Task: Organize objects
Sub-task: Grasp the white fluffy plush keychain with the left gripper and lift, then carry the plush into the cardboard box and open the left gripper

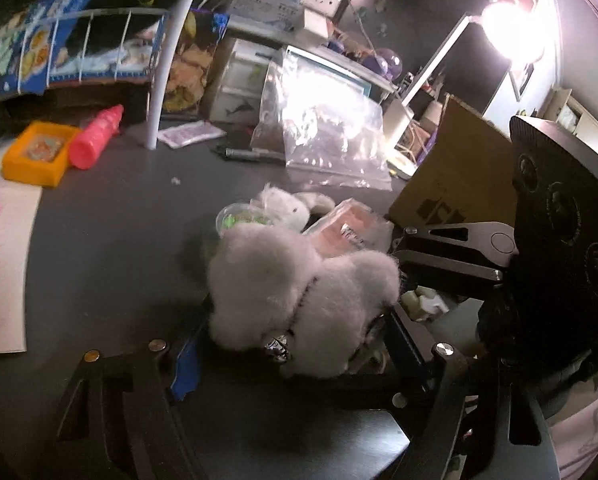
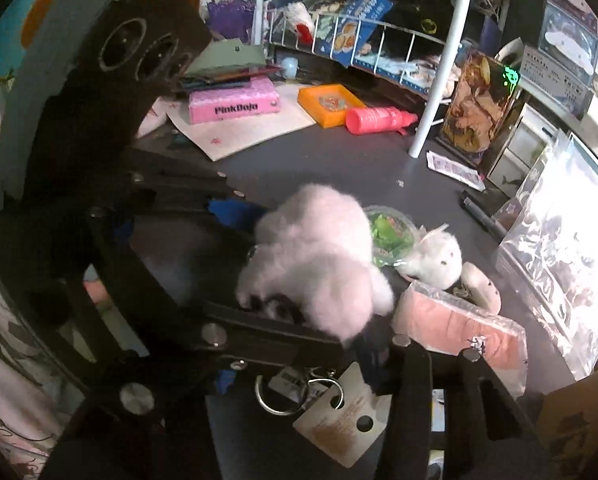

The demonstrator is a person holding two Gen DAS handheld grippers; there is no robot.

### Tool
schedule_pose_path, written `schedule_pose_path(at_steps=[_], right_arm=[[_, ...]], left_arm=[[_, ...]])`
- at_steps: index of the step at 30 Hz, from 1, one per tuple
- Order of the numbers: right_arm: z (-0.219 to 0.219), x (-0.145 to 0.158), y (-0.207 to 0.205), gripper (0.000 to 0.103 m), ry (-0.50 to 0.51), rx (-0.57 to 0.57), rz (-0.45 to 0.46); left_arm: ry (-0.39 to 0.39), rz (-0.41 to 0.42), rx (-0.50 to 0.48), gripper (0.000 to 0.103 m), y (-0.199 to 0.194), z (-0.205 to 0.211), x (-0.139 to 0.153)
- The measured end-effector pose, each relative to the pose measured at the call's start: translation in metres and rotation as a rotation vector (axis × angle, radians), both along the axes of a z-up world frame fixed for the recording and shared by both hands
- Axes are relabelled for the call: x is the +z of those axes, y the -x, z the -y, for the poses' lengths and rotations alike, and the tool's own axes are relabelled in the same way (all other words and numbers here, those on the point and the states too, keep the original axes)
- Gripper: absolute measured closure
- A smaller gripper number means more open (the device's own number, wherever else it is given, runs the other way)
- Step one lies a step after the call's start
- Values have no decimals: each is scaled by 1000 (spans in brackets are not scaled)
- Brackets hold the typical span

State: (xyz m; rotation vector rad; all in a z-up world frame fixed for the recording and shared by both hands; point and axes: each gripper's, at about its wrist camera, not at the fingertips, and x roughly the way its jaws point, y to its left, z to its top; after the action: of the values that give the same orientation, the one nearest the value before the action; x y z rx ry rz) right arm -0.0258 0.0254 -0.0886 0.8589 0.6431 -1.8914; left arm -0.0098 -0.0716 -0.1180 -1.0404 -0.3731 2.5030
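Note:
A fluffy pale pink plush keychain (image 1: 299, 296) lies between the fingers of my left gripper (image 1: 299, 344), which is shut on it just above the dark desk (image 1: 111, 240). In the right wrist view the same plush (image 2: 315, 256) sits at the left gripper's fingers. Its key ring and paper tag (image 2: 339, 412) hang by my right gripper (image 2: 363, 364); whether the right jaws are closed on anything is hidden. A small white plush (image 1: 287, 208), a clear cup with green bits (image 2: 391, 232) and a pink packet (image 2: 459, 328) lie just beyond.
An orange tray (image 1: 35, 152) and a pink bottle (image 1: 95, 140) lie at the far left. Clear zip bags (image 1: 327, 128) and a black marker (image 1: 247, 155) lie behind. A cardboard box (image 1: 455, 176) stands at right. A white wire rack (image 2: 379, 40) and a pink box (image 2: 235, 104) stand at the back.

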Motion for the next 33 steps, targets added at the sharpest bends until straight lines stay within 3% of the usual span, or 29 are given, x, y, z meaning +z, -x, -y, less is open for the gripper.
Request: schedule_pose_path(at_steps=[9,15,22,28,33], right_arm=[[-10,67,-27,58,99,39,-116],[-44,130,-43,58,192,39,-223],[-107,193,-44,58,287,-21,-311],[-162,224,-36,58,331,-107,-348],[-196,226,-18,58,331,-182,-334]], left_arm=[[72,-139,44,28,-32,-10,83],[149,-239,37,28,-38,-46,152],[206,-326,-38,28,-27,-109,217],[229,-337,-130,28,-2,-165,244],[233,-290,-195,28,31,-199,242]])
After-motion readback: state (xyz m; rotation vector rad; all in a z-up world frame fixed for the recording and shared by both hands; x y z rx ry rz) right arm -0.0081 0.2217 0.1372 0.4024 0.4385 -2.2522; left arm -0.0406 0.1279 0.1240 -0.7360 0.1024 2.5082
